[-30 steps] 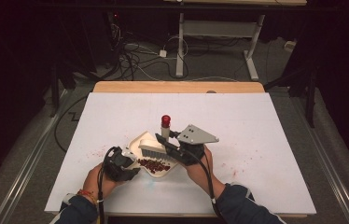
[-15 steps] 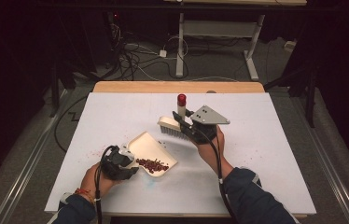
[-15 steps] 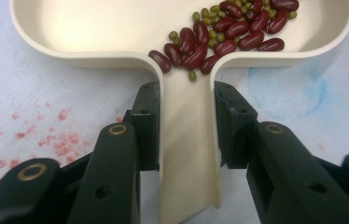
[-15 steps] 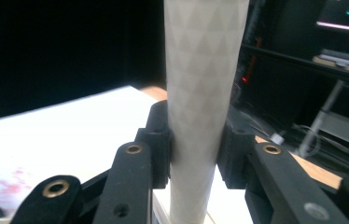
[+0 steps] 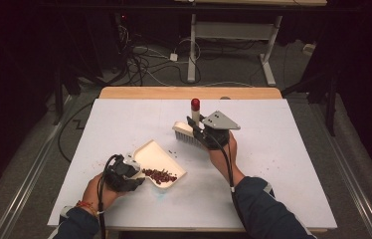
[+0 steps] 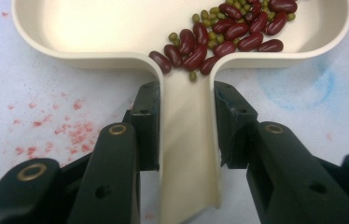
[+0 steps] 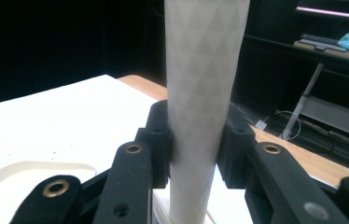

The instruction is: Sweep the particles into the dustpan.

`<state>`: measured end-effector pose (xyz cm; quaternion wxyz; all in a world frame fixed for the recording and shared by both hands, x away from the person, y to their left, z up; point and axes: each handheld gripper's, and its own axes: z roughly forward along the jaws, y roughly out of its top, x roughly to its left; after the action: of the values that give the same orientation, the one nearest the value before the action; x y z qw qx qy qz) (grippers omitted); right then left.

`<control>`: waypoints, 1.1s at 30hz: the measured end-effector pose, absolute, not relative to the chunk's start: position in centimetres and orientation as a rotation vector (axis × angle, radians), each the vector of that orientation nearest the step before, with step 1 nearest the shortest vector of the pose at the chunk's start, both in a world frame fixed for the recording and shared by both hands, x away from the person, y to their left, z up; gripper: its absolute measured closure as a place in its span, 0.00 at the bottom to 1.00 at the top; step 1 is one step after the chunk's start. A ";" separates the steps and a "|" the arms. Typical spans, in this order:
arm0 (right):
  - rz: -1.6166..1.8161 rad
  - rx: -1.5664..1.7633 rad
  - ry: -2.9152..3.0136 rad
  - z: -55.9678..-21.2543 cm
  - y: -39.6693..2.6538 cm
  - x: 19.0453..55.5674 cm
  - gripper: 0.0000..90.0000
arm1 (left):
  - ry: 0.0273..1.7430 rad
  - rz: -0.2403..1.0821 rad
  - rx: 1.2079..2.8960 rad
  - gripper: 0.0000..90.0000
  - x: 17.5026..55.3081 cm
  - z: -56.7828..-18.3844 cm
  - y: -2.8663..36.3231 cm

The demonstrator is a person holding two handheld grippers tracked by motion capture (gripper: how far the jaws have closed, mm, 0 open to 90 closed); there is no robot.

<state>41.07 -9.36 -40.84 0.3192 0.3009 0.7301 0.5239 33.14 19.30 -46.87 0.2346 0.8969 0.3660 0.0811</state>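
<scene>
A cream dustpan [image 5: 150, 153] lies on the white table near its front left and holds a heap of red kidney beans [image 5: 159, 175] mixed with small green beans [image 6: 218, 10]. My left gripper [image 5: 126, 174] is shut on the dustpan's handle [image 6: 186, 140], one pad on each side. My right gripper [image 5: 201, 132] is shut on the white handle [image 7: 205, 70] of a brush. That handle stands upright and ends in a red tip [image 5: 195, 103]. The brush's bristle head [image 5: 185, 134] hovers over the table's middle, apart from the dustpan.
A few loose beans [image 5: 173, 151] lie on the white sheet beside the dustpan, and more specks [image 5: 268, 160] to the right. Red stains [image 6: 72, 135] mark the sheet by the left gripper. Behind the table's wooden far edge [image 5: 189, 92] are floor cables and a desk frame [image 5: 192, 45].
My right gripper has carried the brush away from the dustpan, toward the far right and the table's middle. The left gripper and the dustpan have stayed where they were.
</scene>
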 end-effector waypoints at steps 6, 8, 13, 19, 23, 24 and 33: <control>1.382 0.801 1.933 -41.2 -9.6 41.3 0.78 | 1.004 0.224 2.460 0.70 33.2 -46.8 19.3; 1.384 0.803 1.935 -41.3 -9.7 41.4 0.78 | 1.006 0.222 2.457 0.70 33.2 -46.9 19.3; 1.390 0.801 1.937 -41.3 -9.6 41.4 0.78 | 1.006 0.221 2.456 0.70 33.2 -47.0 19.3; 1.390 0.785 1.949 -41.3 -9.5 41.3 0.78 | 1.007 0.218 2.457 0.70 33.3 -47.1 19.3; 1.392 0.789 1.948 -41.3 -9.6 41.2 0.78 | 1.005 0.222 2.459 0.70 33.2 -47.1 19.2; 1.395 0.791 1.943 -41.3 -9.7 41.1 0.78 | 1.006 0.223 2.460 0.70 33.2 -47.1 19.2; 1.405 0.781 1.958 -41.4 -9.5 40.9 0.78 | 1.015 0.225 2.458 0.70 33.2 -47.2 19.1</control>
<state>40.88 -9.48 -41.42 0.2994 0.2943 0.7375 0.5290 33.24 19.11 -47.23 0.2343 0.8954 0.3697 0.0820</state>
